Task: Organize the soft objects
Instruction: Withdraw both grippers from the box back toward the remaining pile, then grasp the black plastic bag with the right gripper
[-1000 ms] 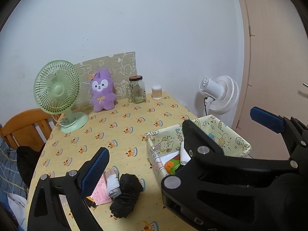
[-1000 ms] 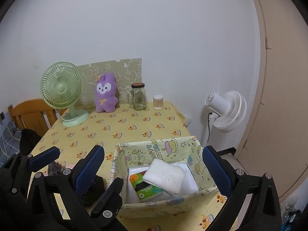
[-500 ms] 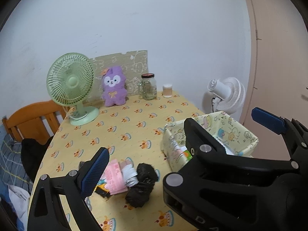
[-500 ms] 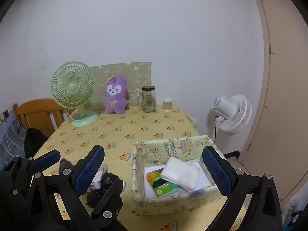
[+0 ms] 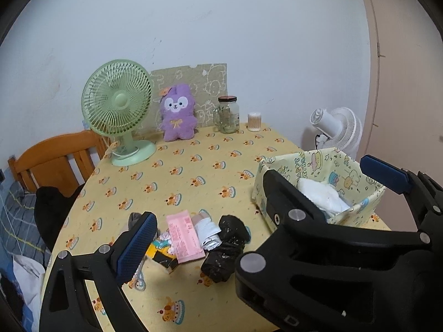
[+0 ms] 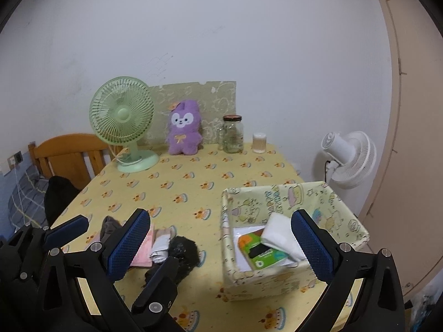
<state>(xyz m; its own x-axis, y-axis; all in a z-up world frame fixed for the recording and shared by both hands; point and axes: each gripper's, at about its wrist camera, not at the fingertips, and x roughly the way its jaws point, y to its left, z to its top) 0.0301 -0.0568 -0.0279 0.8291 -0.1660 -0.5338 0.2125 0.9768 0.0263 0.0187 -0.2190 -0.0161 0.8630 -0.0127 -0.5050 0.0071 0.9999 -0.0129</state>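
- Yellow cake-print tablecloth (image 6: 177,182) covers table; green fan (image 6: 121,116), purple plush (image 6: 184,131), jar (image 6: 233,134) along back wall.
- Soft items pile (image 5: 205,238) front-left: pink packet (image 5: 184,235), black bundle (image 5: 225,247).
- Fabric box (image 6: 279,285) to its right holds white cloth (image 6: 279,235).
- Left gripper (image 5: 257,215) and right gripper (image 6: 221,243) both spread wide, empty, hovering above table.
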